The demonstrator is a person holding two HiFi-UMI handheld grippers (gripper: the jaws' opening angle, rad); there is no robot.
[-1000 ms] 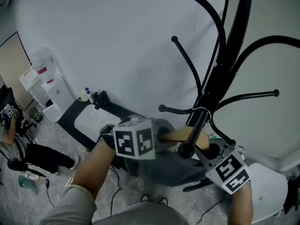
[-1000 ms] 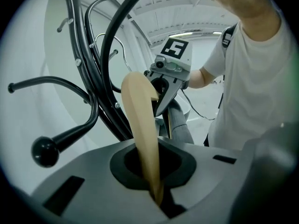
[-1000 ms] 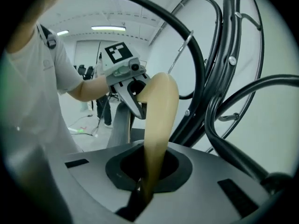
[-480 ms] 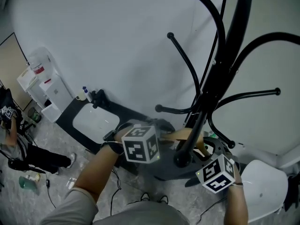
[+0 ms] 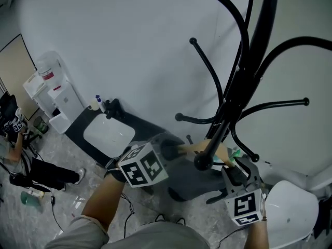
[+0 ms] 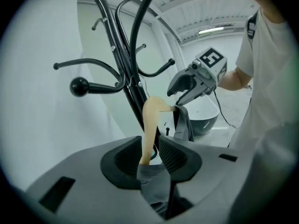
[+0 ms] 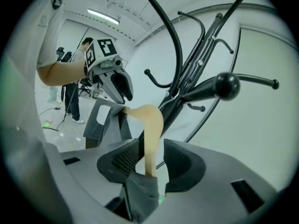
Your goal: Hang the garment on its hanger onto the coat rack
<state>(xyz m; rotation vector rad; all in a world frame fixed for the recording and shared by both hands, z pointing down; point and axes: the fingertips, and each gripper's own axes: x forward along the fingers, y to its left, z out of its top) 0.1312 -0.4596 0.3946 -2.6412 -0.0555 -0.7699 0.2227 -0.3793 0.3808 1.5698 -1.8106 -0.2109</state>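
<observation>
A light wooden hanger (image 5: pixel 191 149) carries a grey garment (image 5: pixel 187 176) beside the black coat rack (image 5: pixel 244 71), just behind a lower rack arm with a ball end (image 5: pixel 201 163). I cannot make out its hook. My left gripper (image 5: pixel 168 151) is at the hanger's left end and my right gripper (image 5: pixel 233 171) at its right end. Both sets of jaws are opening. In the left gripper view the hanger (image 6: pixel 150 125) and garment (image 6: pixel 152 181) run between my left gripper's (image 6: pixel 149 155) spread jaws. In the right gripper view the hanger (image 7: pixel 152 134) stands free between my right gripper's (image 7: pixel 152 160) jaws.
Curved black rack arms (image 5: pixel 207 69) reach out above and to the right. A white water dispenser (image 5: pixel 52 87) and a black stand with a white basin (image 5: pixel 109 134) lie at the left. A person (image 5: pixel 15 139) is at the far left. A white round seat (image 5: pixel 290 211) is at the lower right.
Both grippers have let go of the hanger ends, and their jaws now stand apart. Both marker cubes have dropped lower and drawn back slightly. The hanger stays at the rack.
</observation>
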